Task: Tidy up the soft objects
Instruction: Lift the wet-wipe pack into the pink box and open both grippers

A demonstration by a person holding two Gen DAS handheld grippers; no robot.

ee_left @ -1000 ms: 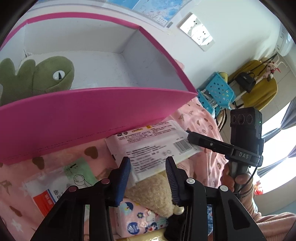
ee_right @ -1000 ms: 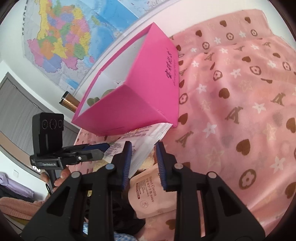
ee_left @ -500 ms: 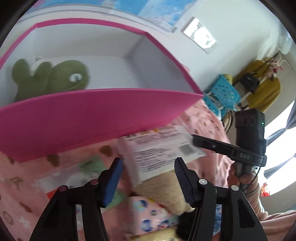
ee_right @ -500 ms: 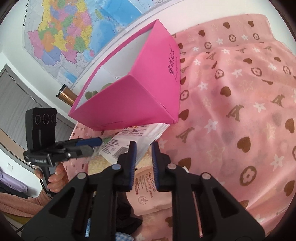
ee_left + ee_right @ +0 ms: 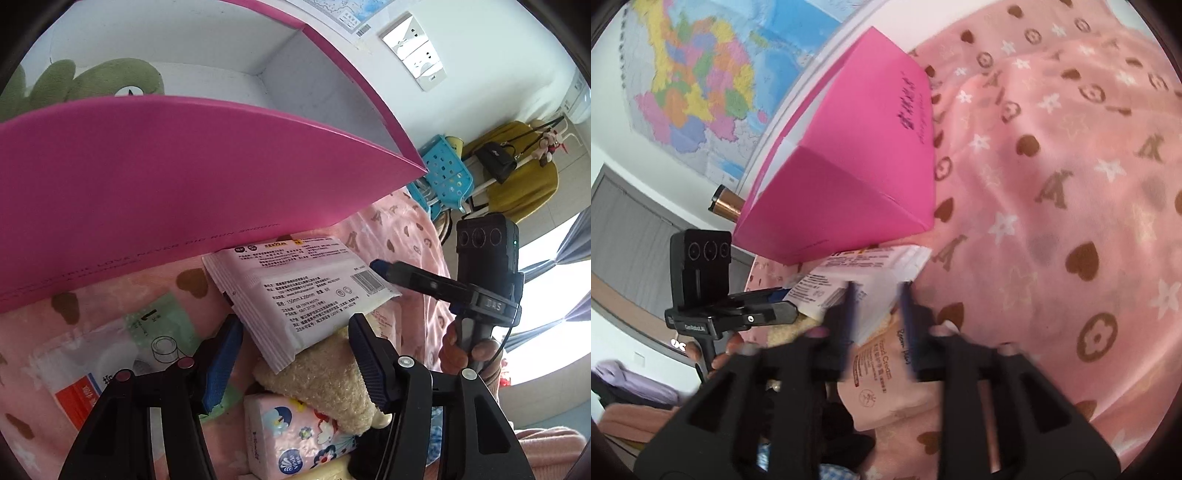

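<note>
Against the pink box's (image 5: pixel 192 177) near wall, at 12 o'clock from the left gripper (image 5: pixel 295 363): one wet-wipe pack (image 5: pixel 295 291), lying on a beige plush (image 5: pixel 325 380) and pink tissue pack (image 5: pixel 295 439). Left gripper released, jaws straddling the pack's lower corner. Right gripper (image 5: pixel 875 314) released, jaws either side of the pack. Green plush (image 5: pixel 110 79) already boxed. Risk: slick film slipping; the two grippers colliding; box wall snagging the lift.

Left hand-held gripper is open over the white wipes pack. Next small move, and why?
Probably ease the left hand-held gripper forward and close on the white plastic wipes pack. Its jaws are spread wide with the pack's near end between them, nothing gripped. The pack lies loose atop the beige fuzzy plush, just in front of the open pink cardboard box, where a green plush toy already sits.
</note>
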